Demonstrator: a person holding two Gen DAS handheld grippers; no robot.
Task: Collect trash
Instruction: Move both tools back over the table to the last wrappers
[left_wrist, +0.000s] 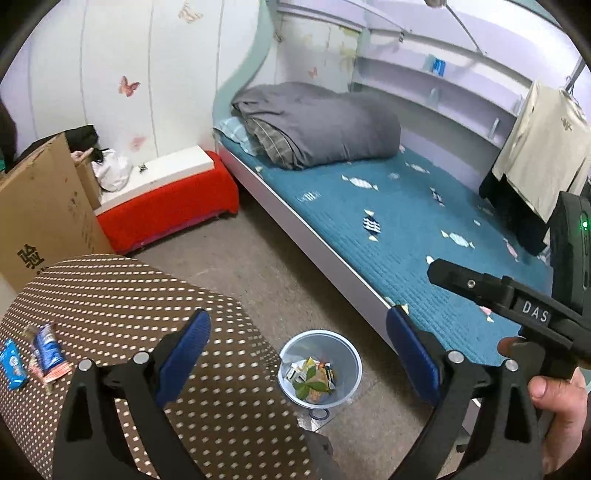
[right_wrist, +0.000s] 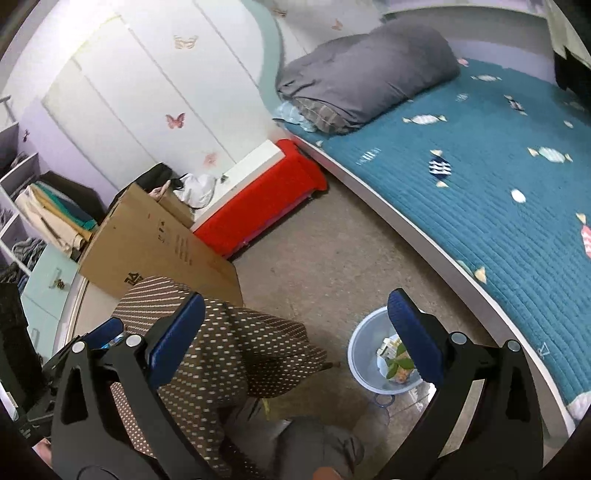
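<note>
- Clearly, the left gripper (left_wrist: 297, 354) is held wide open and empty, above the pale blue plastic trash bin (left_wrist: 320, 370) on the floor.
- Likewise, the right gripper (right_wrist: 295, 332) is spread wide, nothing gripped.
- Two blue snack wrappers (left_wrist: 31, 356) are laid on the brown dotted table cloth (left_wrist: 147, 306), long axes pointing roughly away from the camera.

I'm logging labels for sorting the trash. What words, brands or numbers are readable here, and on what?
"DAS": white letters on the right gripper, seen in the left wrist view.
Black printed characters on the cardboard box: cut off and partly hidden, not readable.
Small black print on the box's side: too small.
Blue wrappers on the dotted tablecloth: print blurred.
Trash in the bin: nothing legible.
</note>
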